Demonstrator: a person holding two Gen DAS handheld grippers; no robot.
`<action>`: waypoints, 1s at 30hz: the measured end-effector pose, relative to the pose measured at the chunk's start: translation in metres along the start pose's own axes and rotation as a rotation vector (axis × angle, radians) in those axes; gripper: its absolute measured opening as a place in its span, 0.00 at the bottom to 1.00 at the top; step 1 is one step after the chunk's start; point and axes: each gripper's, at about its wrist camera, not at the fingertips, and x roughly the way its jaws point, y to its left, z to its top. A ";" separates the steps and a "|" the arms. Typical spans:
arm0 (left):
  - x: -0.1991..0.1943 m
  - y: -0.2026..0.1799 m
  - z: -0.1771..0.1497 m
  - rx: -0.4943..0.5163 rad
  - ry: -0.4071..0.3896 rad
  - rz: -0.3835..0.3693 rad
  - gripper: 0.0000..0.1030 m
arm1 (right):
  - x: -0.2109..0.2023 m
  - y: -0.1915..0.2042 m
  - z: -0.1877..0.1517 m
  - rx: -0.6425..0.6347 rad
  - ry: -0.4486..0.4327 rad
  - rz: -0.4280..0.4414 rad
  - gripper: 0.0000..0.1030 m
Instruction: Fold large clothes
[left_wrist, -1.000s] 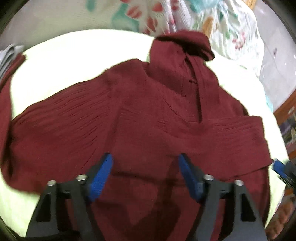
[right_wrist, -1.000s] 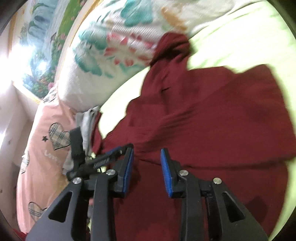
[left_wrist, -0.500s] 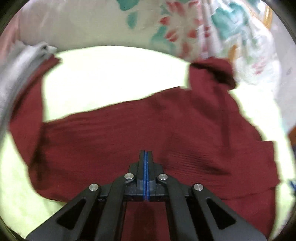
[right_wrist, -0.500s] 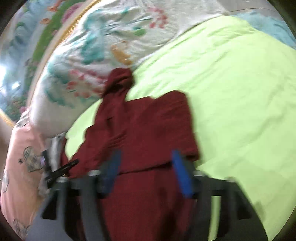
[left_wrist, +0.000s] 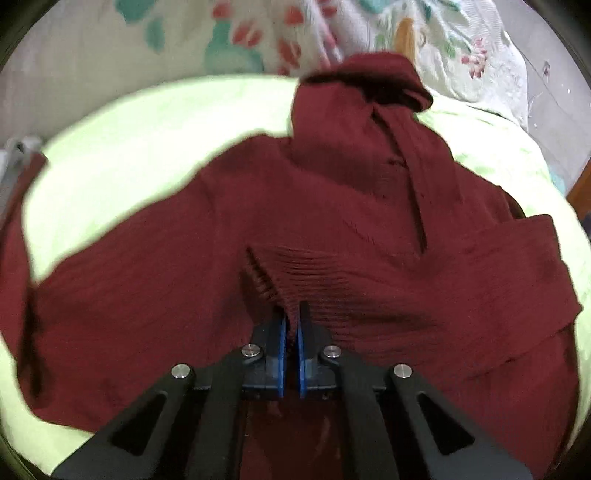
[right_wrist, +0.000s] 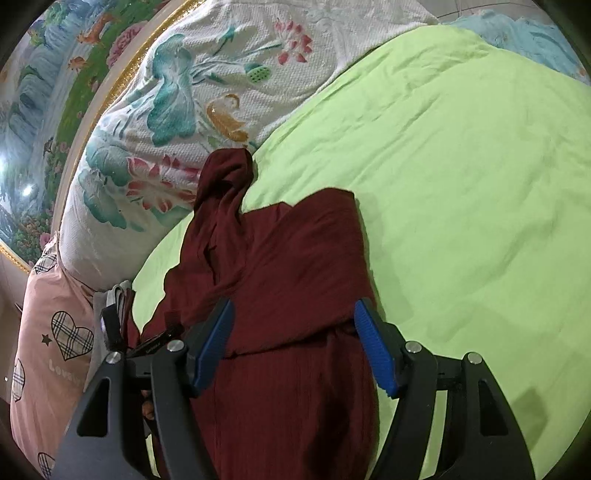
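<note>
The dark red ribbed knit sweater (left_wrist: 369, 236) lies spread on the lime-green bedsheet (right_wrist: 461, 166), its neck touching the floral white quilt (right_wrist: 192, 110). The left gripper (left_wrist: 290, 328), open a second ago, now pinches a raised sweater fold. The right gripper (right_wrist: 295, 339) has widened, holding nothing. Bare sheet lies rightward.

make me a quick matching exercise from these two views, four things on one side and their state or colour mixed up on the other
Things:
1. left gripper
2. right gripper
3. bedsheet
4. pillow

Descriptions:
A. pink with checked hearts
B. open, above the maroon sweater
C. lime green
D. shut on a ribbed fold of the sweater

Pairs: 1-D, 2-B, 3-C, 4-A
</note>
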 end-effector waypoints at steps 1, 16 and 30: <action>-0.009 0.003 -0.001 -0.008 -0.035 0.005 0.02 | -0.001 -0.001 0.002 0.001 -0.003 0.005 0.66; -0.008 0.065 -0.018 -0.187 -0.013 0.058 0.03 | 0.090 -0.003 0.021 -0.068 0.160 -0.132 0.67; 0.003 0.051 -0.025 -0.134 0.005 0.053 0.09 | 0.062 0.012 0.022 -0.176 0.036 -0.290 0.37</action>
